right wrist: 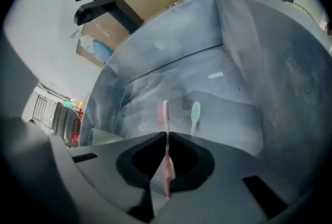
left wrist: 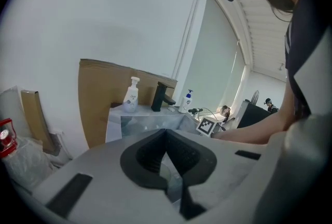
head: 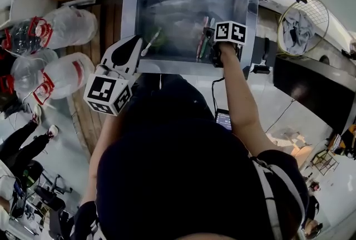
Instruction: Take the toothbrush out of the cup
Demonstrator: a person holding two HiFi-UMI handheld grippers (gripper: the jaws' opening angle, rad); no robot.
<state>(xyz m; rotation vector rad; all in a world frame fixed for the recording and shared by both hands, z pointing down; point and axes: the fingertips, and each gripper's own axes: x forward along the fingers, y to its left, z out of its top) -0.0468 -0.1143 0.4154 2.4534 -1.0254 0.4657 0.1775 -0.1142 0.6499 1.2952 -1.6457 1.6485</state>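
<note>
The right tool [right wrist: 166,135] pinches a thin pink toothbrush [right wrist: 166,114] inside the shiny metal sink [right wrist: 259,62]. The left tool [left wrist: 166,131] looks closed too.

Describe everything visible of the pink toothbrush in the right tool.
The pink toothbrush is slim and plastic-looking: pink handle, paler neck, bristle head at the far end. The right tool is shut on its handle, so it sticks out past the jaws into the steel sink. A green toothbrush shows beside it, apart.
</note>
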